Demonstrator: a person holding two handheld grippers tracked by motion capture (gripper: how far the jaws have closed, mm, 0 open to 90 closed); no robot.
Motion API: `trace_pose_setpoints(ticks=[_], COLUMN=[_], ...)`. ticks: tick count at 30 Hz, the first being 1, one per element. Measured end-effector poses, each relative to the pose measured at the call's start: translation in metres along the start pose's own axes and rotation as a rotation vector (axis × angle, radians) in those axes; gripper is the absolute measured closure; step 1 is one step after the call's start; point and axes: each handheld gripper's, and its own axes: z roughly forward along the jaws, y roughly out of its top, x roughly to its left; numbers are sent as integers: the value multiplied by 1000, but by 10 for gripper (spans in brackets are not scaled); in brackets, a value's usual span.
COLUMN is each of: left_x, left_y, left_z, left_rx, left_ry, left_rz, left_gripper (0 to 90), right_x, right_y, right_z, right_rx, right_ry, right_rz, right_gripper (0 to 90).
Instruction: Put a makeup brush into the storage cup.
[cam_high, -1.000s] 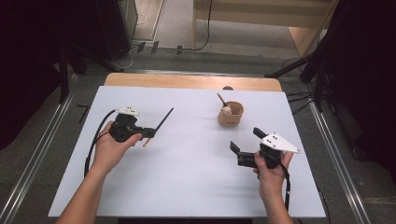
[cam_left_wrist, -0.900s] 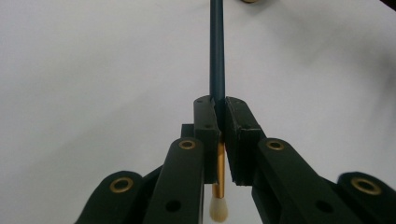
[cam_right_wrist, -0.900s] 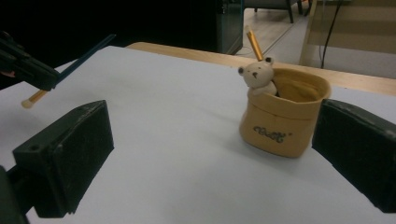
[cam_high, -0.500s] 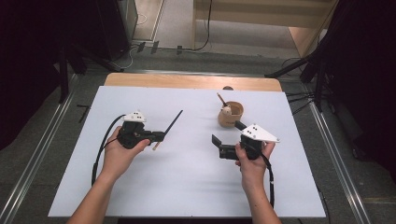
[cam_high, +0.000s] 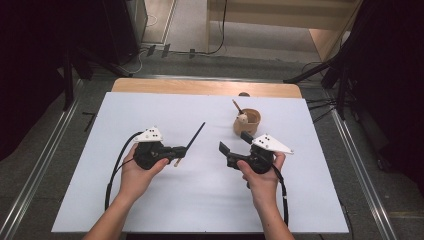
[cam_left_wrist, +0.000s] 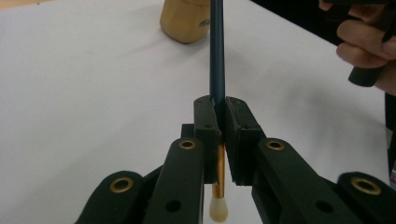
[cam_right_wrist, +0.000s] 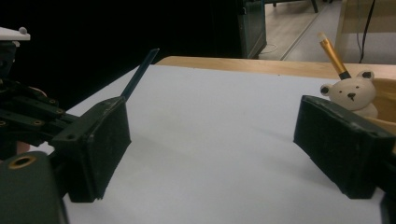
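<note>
High view: left claw (cam_high: 176, 150) is clamped on a dark-handled brush (cam_high: 192, 141), held above the white tabletop (cam_high: 150, 205) left of centre; the handle runs up and away toward the far right, the pale bristle end pointing back toward the person. Left gripper view confirms it: the pads pinch the brush where the gold ferrule (cam_left_wrist: 218, 163) meets the handle, white tuft (cam_left_wrist: 218, 209) below. Right claw (cam_high: 235, 146) is released, nothing between its jaws; they have just been closing a little. It sits near the wooden cup (cam_high: 248, 121), which stands at the far right-centre of the tabletop and holds a second brush (cam_high: 236, 106) and a small bear figure (cam_right_wrist: 351, 95).
</note>
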Motion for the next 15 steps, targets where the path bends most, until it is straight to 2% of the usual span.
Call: trace_pose_setpoints(ticks=[4,8,15], left_x=[-3,-8,-17], left_y=[-2,-3,-7], left_z=[2,7,16], left_rx=[-35,-53,-70], left_ry=[-22,-25,-44], left_rz=[-9,5,11], left_gripper=[851,851,851], right_x=[5,13,27], right_y=[-1,-2,-6], right_z=[1,5,12], right_rx=[4,10,25], right_ry=[4,-10,7], right_rz=[31,46,38], right_gripper=[154,214,295])
